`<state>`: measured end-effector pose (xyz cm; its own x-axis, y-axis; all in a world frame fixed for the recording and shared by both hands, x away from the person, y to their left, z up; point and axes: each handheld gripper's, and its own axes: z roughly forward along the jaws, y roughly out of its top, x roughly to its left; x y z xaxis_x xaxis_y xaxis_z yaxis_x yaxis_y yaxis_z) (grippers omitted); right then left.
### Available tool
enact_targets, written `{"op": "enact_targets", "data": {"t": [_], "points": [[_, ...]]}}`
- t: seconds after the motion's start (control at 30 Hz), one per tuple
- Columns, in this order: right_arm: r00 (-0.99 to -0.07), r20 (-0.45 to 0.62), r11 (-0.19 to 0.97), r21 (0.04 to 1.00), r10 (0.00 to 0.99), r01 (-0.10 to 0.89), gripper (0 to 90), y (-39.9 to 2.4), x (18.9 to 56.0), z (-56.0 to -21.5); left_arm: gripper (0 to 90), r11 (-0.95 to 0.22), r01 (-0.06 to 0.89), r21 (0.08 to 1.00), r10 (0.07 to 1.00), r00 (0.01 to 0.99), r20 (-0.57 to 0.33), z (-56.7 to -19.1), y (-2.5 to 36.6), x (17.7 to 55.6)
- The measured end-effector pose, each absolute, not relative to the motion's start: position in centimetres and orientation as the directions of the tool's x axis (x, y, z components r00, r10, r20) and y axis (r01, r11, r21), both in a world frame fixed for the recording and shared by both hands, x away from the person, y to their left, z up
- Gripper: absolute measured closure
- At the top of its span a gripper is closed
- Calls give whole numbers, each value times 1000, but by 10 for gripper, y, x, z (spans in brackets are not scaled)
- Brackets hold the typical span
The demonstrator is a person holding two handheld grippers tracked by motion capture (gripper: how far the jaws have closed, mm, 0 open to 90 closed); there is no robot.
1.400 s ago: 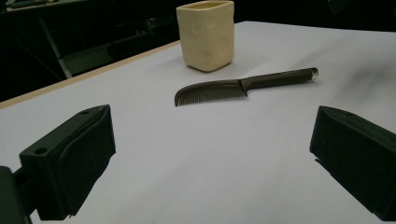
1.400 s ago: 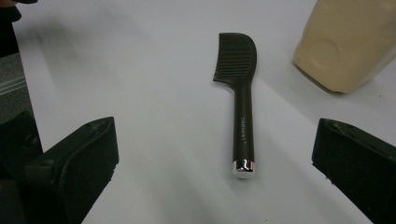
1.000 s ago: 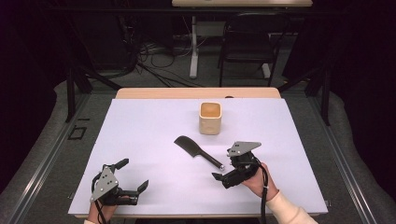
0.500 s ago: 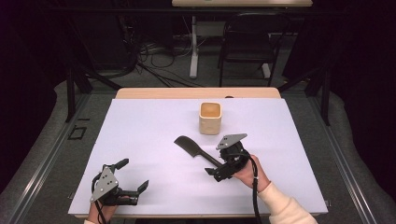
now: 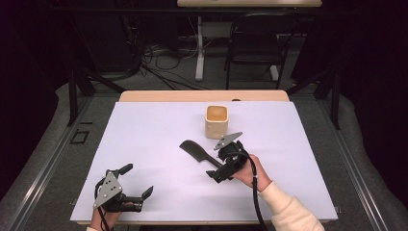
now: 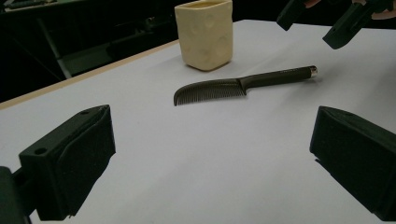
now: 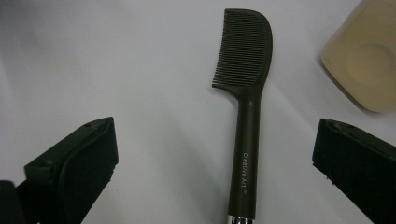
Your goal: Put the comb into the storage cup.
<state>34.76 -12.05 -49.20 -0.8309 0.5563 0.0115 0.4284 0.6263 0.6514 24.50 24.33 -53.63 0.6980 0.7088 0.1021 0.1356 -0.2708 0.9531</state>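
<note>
We are looking at a long black plastic comb with a slim handle, which is lying flat on the white table top near its middle, its toothed head pointing away towards the far left and its handle running back towards the near right. In the right gripper view the comb is lying lengthwise between the two jaws, its handle carrying small white lettering and ending in a silver cap at the bottom edge.

We are holding the right gripper just over the handle end, its black jaws standing wide apart on either side of the handle and touching nothing; the left gripper view is showing those same jaws hanging above the comb's silver-tipped end.

Just beyond the comb a cream-coloured, squarish cup with a dimpled wall is standing upright on the table, near the comb's head but not touching it; it is showing at the upper right corner of the right gripper view.

We are resting the left gripper at the near left of the table, well apart from the comb, its jaws spread open and empty, pointing across the bare white surface towards the comb and cup.
</note>
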Motion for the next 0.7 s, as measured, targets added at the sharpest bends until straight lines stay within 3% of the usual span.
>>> {"op": "enact_targets", "data": {"t": [0.7], "points": [[-841, 19, 686, 569, 541, 454, 0, -95, 372, -491, 1, -269, 133, 954, 709, 697, 103, -536, 243, 245]]}}
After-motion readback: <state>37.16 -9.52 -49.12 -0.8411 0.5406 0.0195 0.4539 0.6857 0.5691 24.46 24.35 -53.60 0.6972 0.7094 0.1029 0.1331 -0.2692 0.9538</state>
